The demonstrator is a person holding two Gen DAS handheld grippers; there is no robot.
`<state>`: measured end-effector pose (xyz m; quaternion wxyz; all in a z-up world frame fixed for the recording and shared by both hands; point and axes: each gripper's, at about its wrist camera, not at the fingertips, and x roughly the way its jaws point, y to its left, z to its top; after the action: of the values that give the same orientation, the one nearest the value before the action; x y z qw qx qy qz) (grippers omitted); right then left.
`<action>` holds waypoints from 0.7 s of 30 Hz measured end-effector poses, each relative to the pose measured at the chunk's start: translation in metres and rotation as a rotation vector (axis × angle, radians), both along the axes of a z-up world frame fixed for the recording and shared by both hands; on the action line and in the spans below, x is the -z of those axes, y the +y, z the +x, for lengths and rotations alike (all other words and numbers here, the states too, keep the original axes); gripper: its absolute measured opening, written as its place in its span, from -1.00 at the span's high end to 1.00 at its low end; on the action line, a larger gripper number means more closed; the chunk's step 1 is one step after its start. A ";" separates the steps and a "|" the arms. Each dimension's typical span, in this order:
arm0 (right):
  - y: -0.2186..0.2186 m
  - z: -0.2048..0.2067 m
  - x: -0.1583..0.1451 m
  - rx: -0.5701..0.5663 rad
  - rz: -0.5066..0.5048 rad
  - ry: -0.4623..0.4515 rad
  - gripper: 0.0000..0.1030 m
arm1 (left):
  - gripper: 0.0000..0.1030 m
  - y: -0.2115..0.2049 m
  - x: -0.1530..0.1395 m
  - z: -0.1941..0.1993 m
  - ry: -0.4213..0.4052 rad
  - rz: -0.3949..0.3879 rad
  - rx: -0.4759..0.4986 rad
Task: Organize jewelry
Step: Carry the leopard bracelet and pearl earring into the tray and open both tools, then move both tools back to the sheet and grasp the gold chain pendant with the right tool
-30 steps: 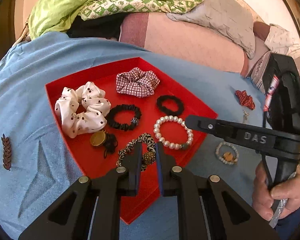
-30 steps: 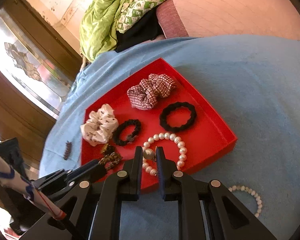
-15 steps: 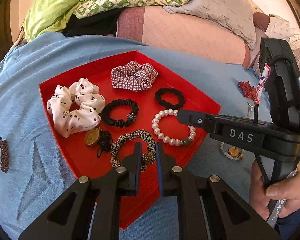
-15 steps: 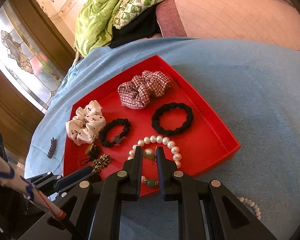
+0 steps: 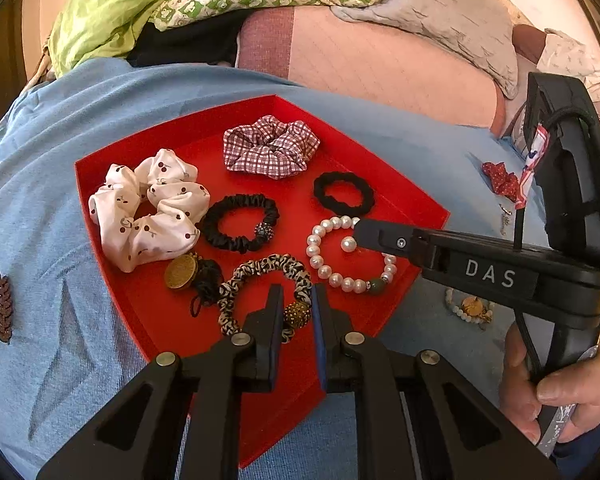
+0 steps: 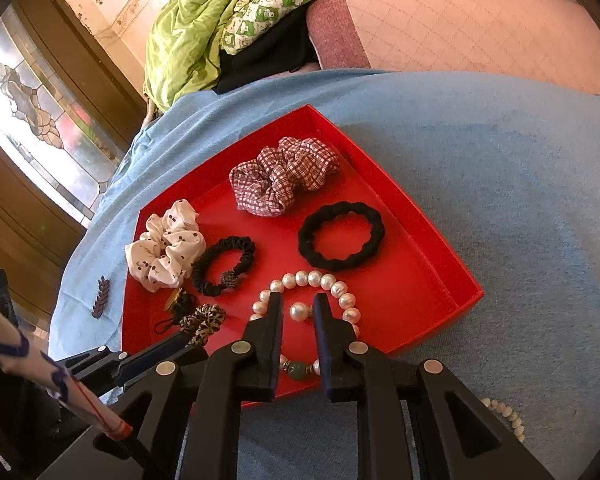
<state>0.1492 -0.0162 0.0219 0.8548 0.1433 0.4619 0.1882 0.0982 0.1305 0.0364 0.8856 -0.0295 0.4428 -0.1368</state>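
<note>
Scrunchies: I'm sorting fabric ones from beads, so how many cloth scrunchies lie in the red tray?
2: the white cherry-print scrunchie at the tray's left side, and the plaid scrunchie near its far corner.

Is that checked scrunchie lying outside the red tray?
No, the checked scrunchie lies inside the red tray, near its far corner.

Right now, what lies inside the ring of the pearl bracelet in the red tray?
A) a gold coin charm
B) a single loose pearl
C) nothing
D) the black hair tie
B: a single loose pearl lies on the tray floor inside the pearl bracelet, between the fingers of the right gripper.
</note>
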 end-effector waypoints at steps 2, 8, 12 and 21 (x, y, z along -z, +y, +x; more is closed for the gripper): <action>-0.001 -0.001 -0.001 0.001 0.009 0.001 0.55 | 0.69 0.000 -0.001 0.000 -0.001 -0.004 -0.001; -0.005 -0.006 -0.013 0.002 0.030 -0.021 0.55 | 0.37 0.003 -0.008 -0.002 -0.027 -0.027 -0.025; -0.016 -0.011 -0.023 0.016 0.052 -0.032 0.54 | 0.37 0.000 -0.014 -0.004 -0.049 -0.035 -0.027; -0.064 -0.027 -0.040 0.073 0.100 -0.026 0.54 | 0.37 -0.014 -0.022 -0.009 -0.073 -0.036 -0.005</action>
<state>0.1223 -0.0806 0.0617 0.8588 0.2000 0.4352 0.1817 0.0894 0.1165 0.0580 0.9009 -0.0416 0.4075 -0.1434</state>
